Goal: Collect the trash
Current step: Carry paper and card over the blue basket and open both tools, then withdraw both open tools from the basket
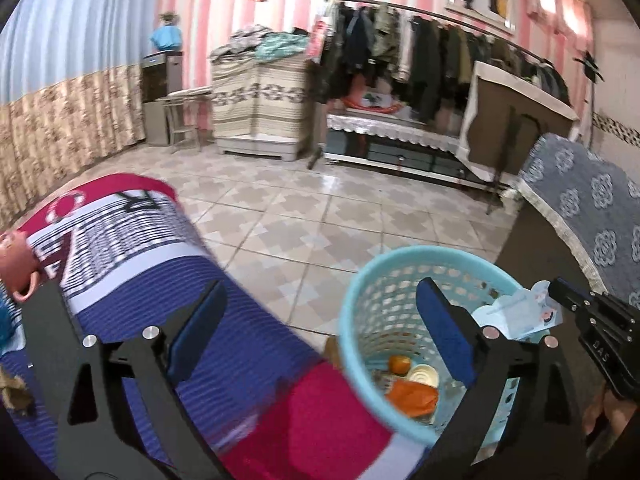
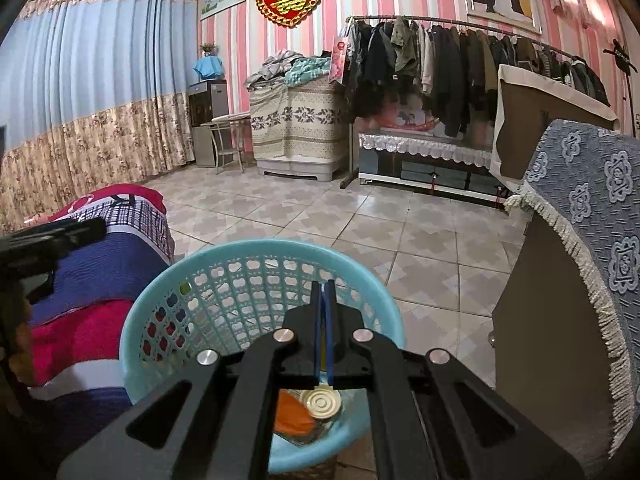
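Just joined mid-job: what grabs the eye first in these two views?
The blue basket sits on the tiled floor beside the bed, with orange trash and a round lid inside. The left gripper hangs wide open by it; the right gripper pinches a pale wrapper over the rim.

The tiled floor [image 2: 360,224] carries a blue mesh basket [image 2: 160,292] — beside a quilt-covered bed [image 1: 132,280].

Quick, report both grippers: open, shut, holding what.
Left gripper: open, nothing between its fingers, beside the blue basket.
Right gripper: shut on a pale blue paper scrap, over the basket.
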### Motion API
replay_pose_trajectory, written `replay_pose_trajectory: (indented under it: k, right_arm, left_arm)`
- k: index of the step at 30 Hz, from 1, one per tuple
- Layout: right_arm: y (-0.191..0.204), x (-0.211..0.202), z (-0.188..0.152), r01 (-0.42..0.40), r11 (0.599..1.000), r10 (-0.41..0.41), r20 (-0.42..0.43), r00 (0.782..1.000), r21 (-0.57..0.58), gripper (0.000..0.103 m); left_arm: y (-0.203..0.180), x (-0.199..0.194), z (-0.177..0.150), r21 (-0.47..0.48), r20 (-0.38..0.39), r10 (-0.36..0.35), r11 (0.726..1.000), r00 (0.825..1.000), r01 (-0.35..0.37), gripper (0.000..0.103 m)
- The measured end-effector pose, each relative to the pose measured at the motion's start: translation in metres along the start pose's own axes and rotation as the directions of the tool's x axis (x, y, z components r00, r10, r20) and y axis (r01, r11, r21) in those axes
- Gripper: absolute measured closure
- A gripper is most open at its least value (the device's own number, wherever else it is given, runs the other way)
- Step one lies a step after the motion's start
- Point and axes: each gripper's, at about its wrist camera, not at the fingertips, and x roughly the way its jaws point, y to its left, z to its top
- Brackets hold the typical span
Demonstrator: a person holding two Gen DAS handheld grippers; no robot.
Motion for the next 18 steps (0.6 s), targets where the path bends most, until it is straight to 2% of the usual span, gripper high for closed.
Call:
replay_pose_trajectory:
  k: [4,6,7,8,10,14,18]
  right_arm:
    - [0.013,0.015,0.007,-0.013,1.000,0.013,-0.014,1.000,0.003,0.095]
    - [0.019,0.020,0.009,-0.013,1.000,0.013,-0.021,1.000,0.003,0.066]
    - [0.022,0.020,0.010,-0.013,1.000,0.013,-0.017,1.000,-0.001,0.041]
    - [0.027,0.017,0.010,-0.009,1.000,0.009,-0.001,1.000,-0.011,0.038]
    - [0.033,0.016,0.011,-0.004,1.000,0.004,-0.006,1.000,-0.026,0.037]
    - [0.042,0.003,0.010,-0.023,1.000,0.023,0.013,1.000,-0.021,0.020]
    - [0.057,-0.018,0.017,-0.033,0.998,0.035,0.047,0.998,-0.049,0.013]
  left_arm:
    - [0.021,-0.015,0.000,-0.016,0.012,0.057,0.998,0.998,-0.056,0.008]
    - [0.029,-0.026,-0.001,-0.009,0.024,0.086,0.996,0.996,-0.085,0.007]
    - [0.032,-0.030,-0.001,-0.006,0.030,0.093,0.996,0.995,-0.093,0.006]
    - [0.036,-0.036,-0.002,-0.005,0.035,0.104,0.995,0.994,-0.104,0.006]
    - [0.046,-0.048,-0.004,-0.011,0.042,0.118,0.993,0.992,-0.117,0.006]
    - [0.069,-0.073,-0.008,-0.040,0.051,0.147,0.989,0.988,-0.145,0.006]
    - [0.096,-0.102,-0.016,-0.061,0.054,0.197,0.979,0.979,-0.194,0.006]
